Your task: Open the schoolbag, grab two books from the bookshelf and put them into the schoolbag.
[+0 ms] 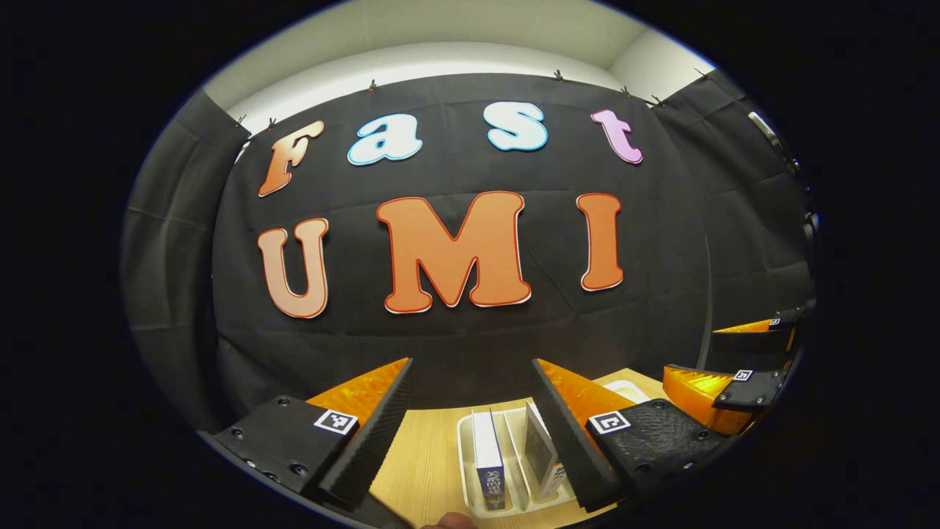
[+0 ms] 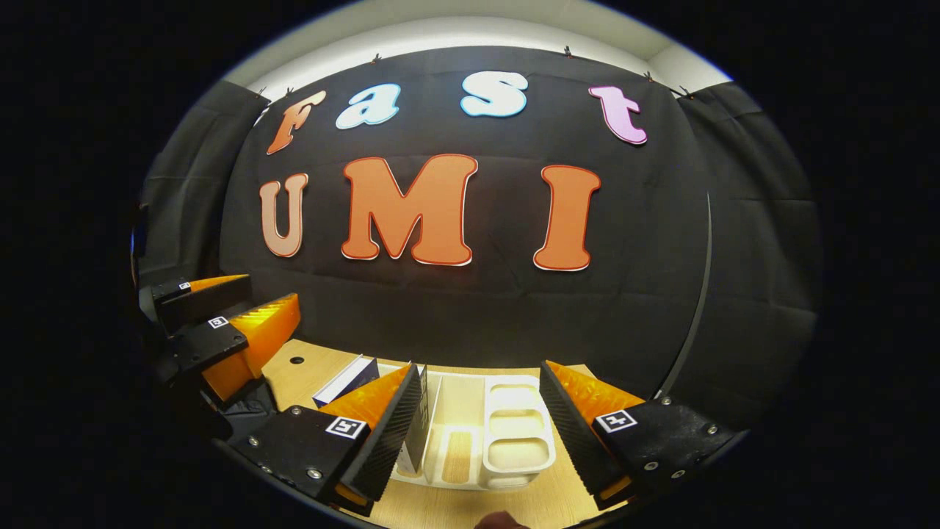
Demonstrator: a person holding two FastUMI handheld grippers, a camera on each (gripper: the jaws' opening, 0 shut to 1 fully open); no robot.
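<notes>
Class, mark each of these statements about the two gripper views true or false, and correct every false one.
1. Two books stand upright in the white plastic book rack. True: the dark-spined book and the paler book are both in it.
2. The left tool is shut on a book. False: its fingers are spread apart, gripping nothing.
3. The rack stands on a light wooden table. True.
4. The right tool holds a schoolbag. False: it is open and empty.
5. The other tool, seen in the right gripper view, hangs on the right. False: it is on the left.
</notes>
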